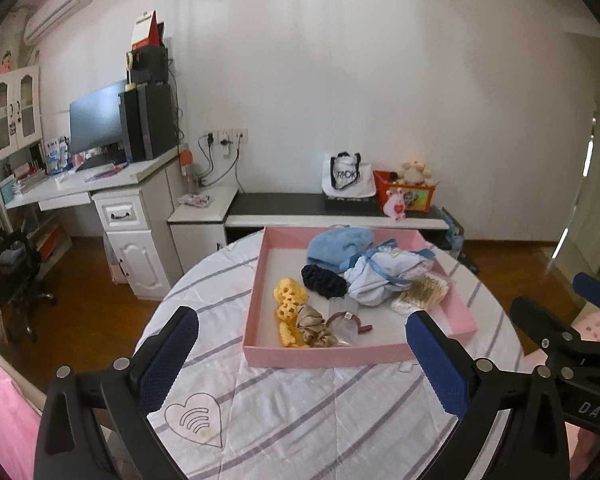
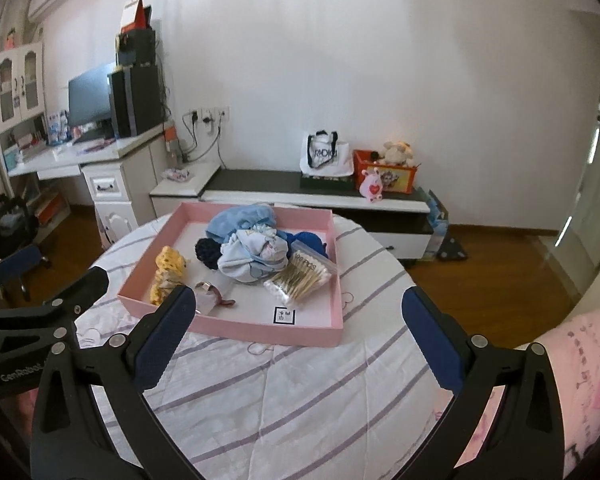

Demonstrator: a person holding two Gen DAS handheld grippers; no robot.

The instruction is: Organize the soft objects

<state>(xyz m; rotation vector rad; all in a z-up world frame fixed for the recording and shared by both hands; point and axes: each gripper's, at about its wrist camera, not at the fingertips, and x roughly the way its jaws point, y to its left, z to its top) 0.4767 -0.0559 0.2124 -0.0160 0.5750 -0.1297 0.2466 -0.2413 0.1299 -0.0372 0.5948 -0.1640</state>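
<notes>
Left wrist view: left gripper hovers over the round striped-cloth surface, jaws wide, holding nothing. Shallow pink cardboard tray at 12 o'clock carries yellow holed sponges, beige scrunchie, dark navy knitted piece, light blue fluffy towel, pale blue baby cloth bundle.

Right wrist view: right gripper, jaws wide, empty. Clear bag of cotton swabs at 12 o'clock. Soft items piled loosely; fits either pre-sorting or finished gathering. Scrunchie hidden behind the near finger.

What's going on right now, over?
Left gripper and right gripper open, empty, short of pink tray. Soft items piled inside. Nothing in the way.
</notes>
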